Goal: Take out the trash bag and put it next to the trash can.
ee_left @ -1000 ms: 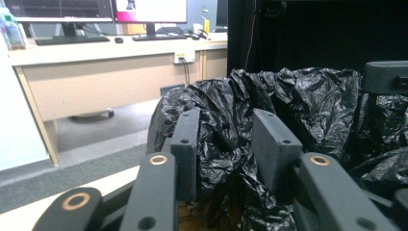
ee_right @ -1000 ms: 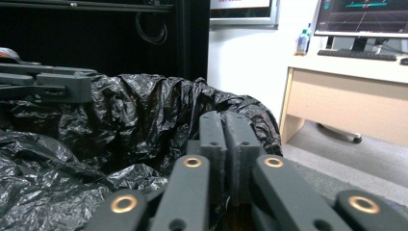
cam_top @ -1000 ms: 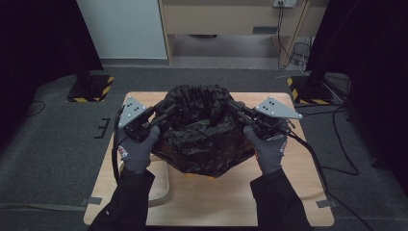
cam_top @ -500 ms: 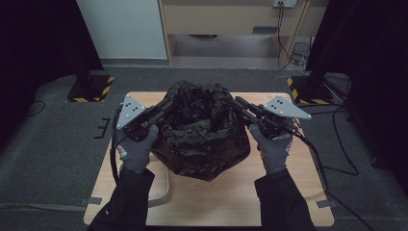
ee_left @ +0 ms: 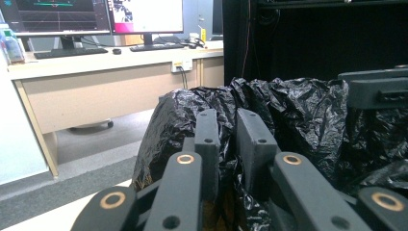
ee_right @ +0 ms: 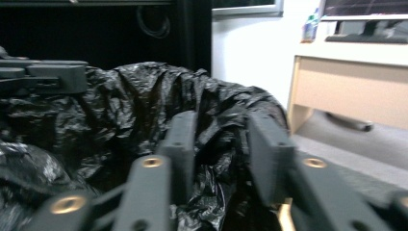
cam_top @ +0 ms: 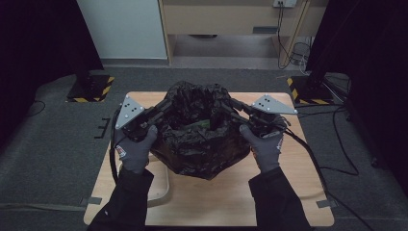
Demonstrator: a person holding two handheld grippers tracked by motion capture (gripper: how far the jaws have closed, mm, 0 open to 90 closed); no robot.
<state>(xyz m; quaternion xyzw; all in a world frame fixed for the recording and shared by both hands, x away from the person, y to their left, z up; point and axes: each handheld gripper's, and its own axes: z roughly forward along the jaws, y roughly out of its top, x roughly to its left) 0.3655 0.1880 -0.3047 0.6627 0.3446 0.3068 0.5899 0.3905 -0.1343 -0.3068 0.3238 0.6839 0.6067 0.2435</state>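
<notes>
Bag (cam_top: pixel 202 144): black, mouth spread, something green inside.
Left gripper (ee_left: pixel 230 139): pinching bag rim.
Right gripper (ee_right: pixel 221 144): just been opening, rim loose between jaws.

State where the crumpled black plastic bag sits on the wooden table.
In the high view, the crumpled black plastic bag sits mid-table, toward the far edge, between the left gripper and right gripper.
</notes>
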